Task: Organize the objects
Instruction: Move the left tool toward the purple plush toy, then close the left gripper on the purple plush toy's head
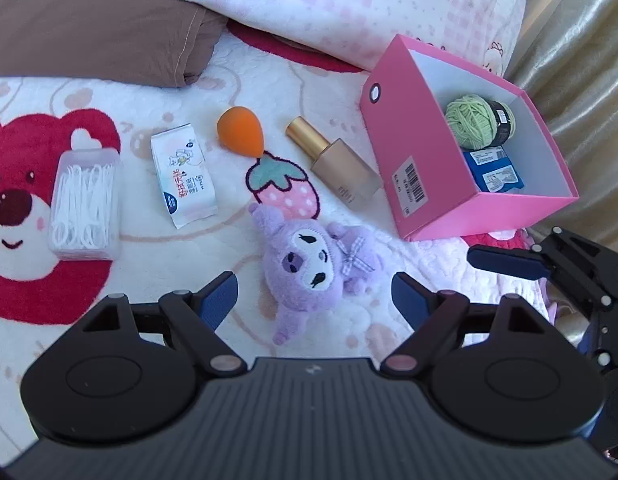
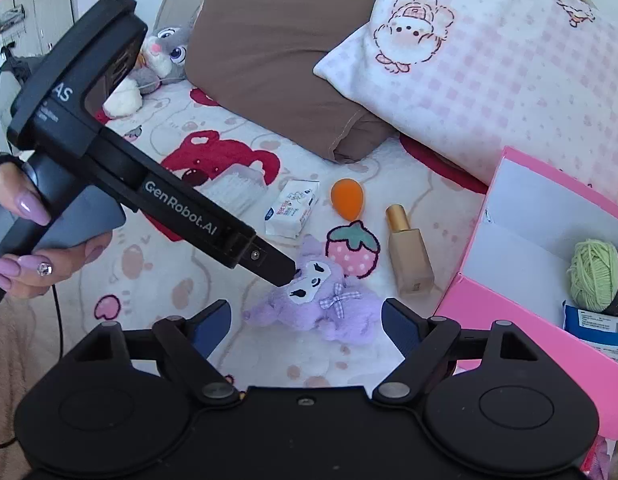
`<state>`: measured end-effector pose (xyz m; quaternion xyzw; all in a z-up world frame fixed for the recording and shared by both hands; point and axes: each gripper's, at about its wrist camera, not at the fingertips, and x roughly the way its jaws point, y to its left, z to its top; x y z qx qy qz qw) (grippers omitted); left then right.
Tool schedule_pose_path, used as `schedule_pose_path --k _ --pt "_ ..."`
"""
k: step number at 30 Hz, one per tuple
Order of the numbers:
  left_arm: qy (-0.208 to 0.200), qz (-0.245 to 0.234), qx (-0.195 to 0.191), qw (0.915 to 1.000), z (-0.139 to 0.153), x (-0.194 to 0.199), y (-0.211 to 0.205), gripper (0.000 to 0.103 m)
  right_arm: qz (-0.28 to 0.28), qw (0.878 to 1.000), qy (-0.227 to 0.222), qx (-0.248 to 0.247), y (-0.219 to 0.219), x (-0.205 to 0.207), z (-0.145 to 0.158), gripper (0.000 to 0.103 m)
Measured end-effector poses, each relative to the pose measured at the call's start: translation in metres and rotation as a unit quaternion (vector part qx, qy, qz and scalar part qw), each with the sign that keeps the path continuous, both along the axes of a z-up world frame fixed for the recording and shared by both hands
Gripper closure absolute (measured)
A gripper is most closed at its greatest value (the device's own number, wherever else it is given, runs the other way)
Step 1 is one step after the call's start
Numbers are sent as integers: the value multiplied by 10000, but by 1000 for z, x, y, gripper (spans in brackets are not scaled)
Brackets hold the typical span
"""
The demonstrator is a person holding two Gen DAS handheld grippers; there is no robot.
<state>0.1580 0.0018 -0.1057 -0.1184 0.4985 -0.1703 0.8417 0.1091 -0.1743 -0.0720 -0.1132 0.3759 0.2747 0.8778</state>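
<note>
A purple plush toy [image 1: 309,264] lies on the bed blanket just beyond my left gripper [image 1: 315,292], which is open and holds nothing. My right gripper [image 2: 307,312] is also open and empty, with the same plush [image 2: 321,300] lying just ahead of its jaws. A finger [image 2: 269,262] of the left gripper reaches down to the plush's head. The open pink box [image 1: 409,152] at the right holds a ball of green yarn [image 1: 475,120] and a blue packet [image 1: 495,170]. On the blanket lie a gold bottle [image 1: 337,164], an orange sponge [image 1: 241,130], a tissue pack [image 1: 183,174] and a clear box of floss picks [image 1: 85,204].
A brown pillow [image 1: 101,24] and a pink-checked pillow [image 1: 349,4] lie behind the objects. A shiny curtain [image 1: 581,60] hangs right of the box. A grey rabbit toy [image 2: 165,52] sits at the far left, and a hand [image 2: 25,216] holds the left gripper's handle.
</note>
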Motion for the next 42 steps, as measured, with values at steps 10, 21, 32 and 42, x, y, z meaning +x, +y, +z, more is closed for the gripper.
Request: schedule_pose_path --k 10,21,32,42 --pt "15 72 -120 9999 -40 9 0 19 -72 9993 11 -362 25 17 -44 17" --pt "-175 321 -488 9981 -67 23 20 31 -630 9973 370 -88 19 46 -76 14" --pt "-456 158 -672 9966 -67 15 4 49 -1002 9898 815 606 11 55 -91 13" --pt "-279 157 -678 9972 -58 2 -3 55 -1264 9860 725 813 16 44 -86 10"
